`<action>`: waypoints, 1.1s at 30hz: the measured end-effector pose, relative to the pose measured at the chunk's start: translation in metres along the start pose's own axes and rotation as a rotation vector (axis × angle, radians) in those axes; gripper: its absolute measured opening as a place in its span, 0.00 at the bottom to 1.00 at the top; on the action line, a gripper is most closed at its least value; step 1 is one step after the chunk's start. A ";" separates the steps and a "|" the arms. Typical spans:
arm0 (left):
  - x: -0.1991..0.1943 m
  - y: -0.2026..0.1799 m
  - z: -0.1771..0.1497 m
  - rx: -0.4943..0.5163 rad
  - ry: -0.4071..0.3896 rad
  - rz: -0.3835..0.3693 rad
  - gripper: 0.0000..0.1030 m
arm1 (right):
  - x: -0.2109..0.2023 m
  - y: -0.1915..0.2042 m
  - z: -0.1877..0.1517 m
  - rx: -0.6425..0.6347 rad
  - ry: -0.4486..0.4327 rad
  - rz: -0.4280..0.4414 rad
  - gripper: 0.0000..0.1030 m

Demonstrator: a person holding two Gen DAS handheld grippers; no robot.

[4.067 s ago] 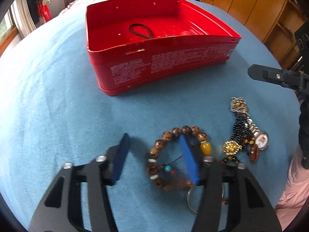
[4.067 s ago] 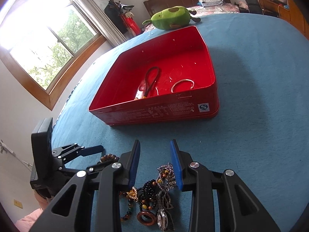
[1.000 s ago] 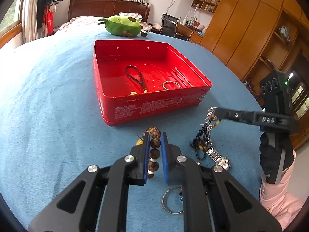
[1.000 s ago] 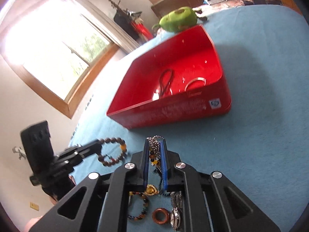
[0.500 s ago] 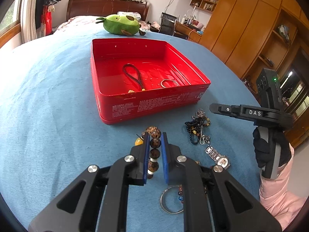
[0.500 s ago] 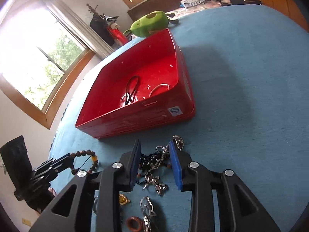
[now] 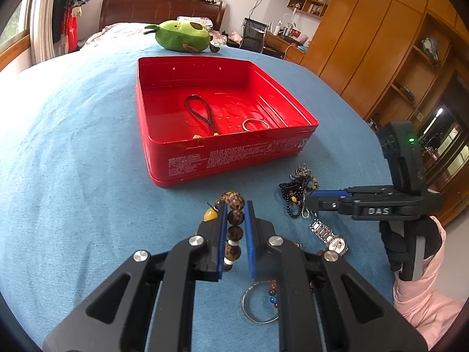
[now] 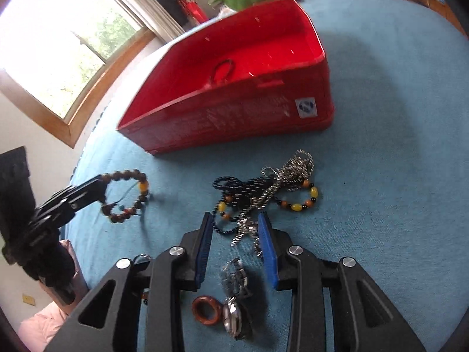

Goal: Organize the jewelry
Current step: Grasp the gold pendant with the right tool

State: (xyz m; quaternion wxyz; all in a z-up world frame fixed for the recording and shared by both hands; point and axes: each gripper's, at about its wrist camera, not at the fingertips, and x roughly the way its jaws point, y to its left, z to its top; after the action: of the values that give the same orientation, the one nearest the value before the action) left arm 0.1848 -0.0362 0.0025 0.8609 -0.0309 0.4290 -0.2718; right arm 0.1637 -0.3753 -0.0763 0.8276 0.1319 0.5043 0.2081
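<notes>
My left gripper (image 7: 234,208) is shut on a brown wooden bead bracelet (image 7: 235,217), held above the blue cloth; from the right wrist view it hangs as a loop (image 8: 126,196) off the left gripper (image 8: 98,186). My right gripper (image 8: 236,220) is open, low over a tangle of black bead strands and silver chain (image 8: 263,187) lying on the cloth. The chain runs between its fingers, and the pads do not press on it. In the left wrist view the right gripper (image 7: 312,198) sits beside that tangle (image 7: 296,190). The red tin (image 7: 228,158) holds a black cord loop (image 7: 202,111) and a silver ring (image 7: 255,123).
A wristwatch (image 8: 233,316), a brown ring (image 8: 206,312) and a silver bangle (image 7: 258,305) lie near the grippers. A green plush toy (image 7: 183,36) sits behind the tin. A person's pink sleeve (image 7: 422,302) is at the right, wooden cabinets beyond.
The right gripper has let go of the necklace tangle, which now lies on the cloth, and has opened and sunk toward it. The left gripper keeps the bracelet and has not moved.
</notes>
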 end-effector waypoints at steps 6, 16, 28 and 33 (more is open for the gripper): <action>-0.004 -0.002 -0.001 0.008 -0.013 -0.006 0.10 | 0.008 0.034 -0.015 -0.128 0.079 0.089 0.32; -0.005 0.000 0.000 0.001 -0.013 -0.005 0.10 | 0.030 0.048 -0.028 -0.192 0.158 0.053 0.31; -0.006 0.001 -0.001 -0.005 -0.010 -0.003 0.10 | 0.037 0.045 -0.023 -0.121 0.066 -0.030 0.14; -0.005 0.002 0.000 -0.008 -0.005 -0.001 0.10 | 0.037 0.043 -0.020 -0.133 0.068 -0.018 0.23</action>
State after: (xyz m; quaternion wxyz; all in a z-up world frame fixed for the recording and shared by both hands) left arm 0.1832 -0.0321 0.0050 0.8616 -0.0351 0.4280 -0.2706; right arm 0.1519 -0.3198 -0.0958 0.8187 0.0650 0.5186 0.2379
